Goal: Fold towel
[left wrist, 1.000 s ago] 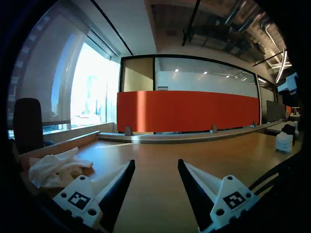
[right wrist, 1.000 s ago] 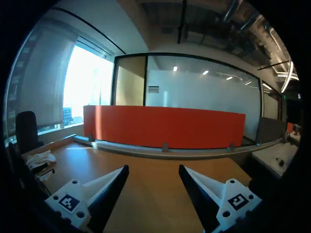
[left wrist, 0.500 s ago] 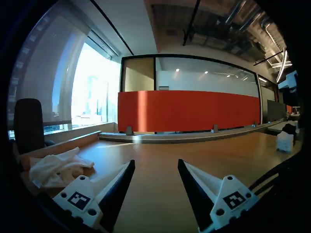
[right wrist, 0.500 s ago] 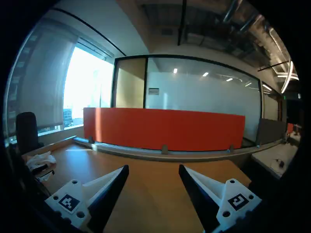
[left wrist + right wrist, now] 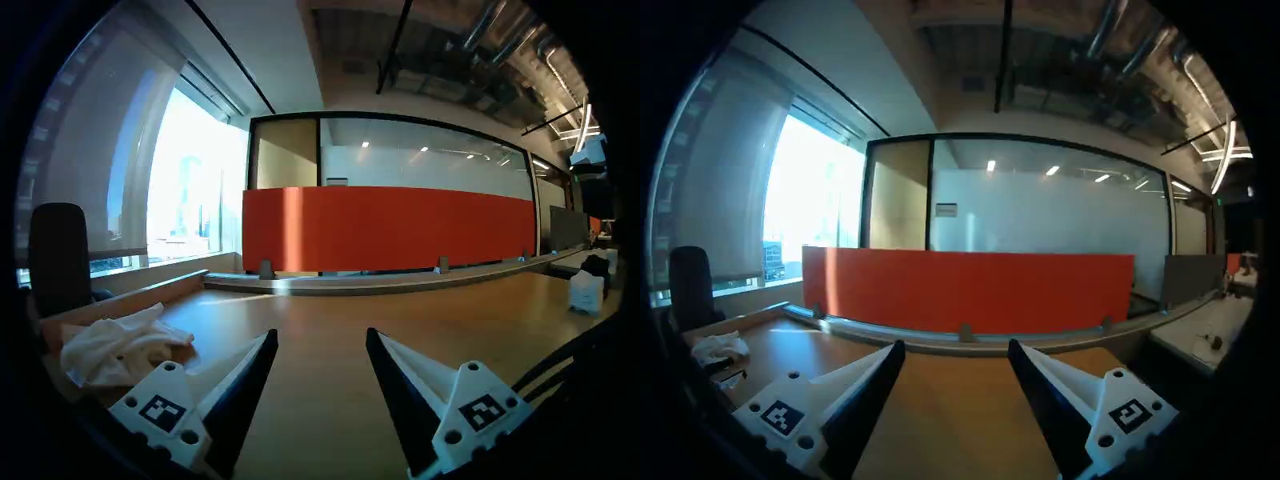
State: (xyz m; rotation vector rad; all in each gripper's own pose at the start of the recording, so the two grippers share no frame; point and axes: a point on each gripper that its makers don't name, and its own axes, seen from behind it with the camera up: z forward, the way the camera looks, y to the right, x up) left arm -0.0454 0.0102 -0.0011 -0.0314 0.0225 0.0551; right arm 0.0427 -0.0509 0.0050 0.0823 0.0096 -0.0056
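A crumpled white towel (image 5: 120, 348) lies on the wooden table (image 5: 336, 320) at the left in the left gripper view, just left of my left gripper (image 5: 320, 344). That gripper is open, low over the table, with nothing between its fingers. In the right gripper view the towel (image 5: 718, 348) is small and far off at the left edge. My right gripper (image 5: 956, 356) is open too, tilted upward above the table (image 5: 952, 400), holding nothing.
An orange partition (image 5: 388, 228) runs along the table's far edge, with a glass wall behind it. A dark chair back (image 5: 56, 256) stands at the left by the bright window. A small white object (image 5: 586, 292) sits at the table's right end.
The right gripper view has tilted upward, so the partition and table sit lower in it. The left gripper and the towel have stayed in place.
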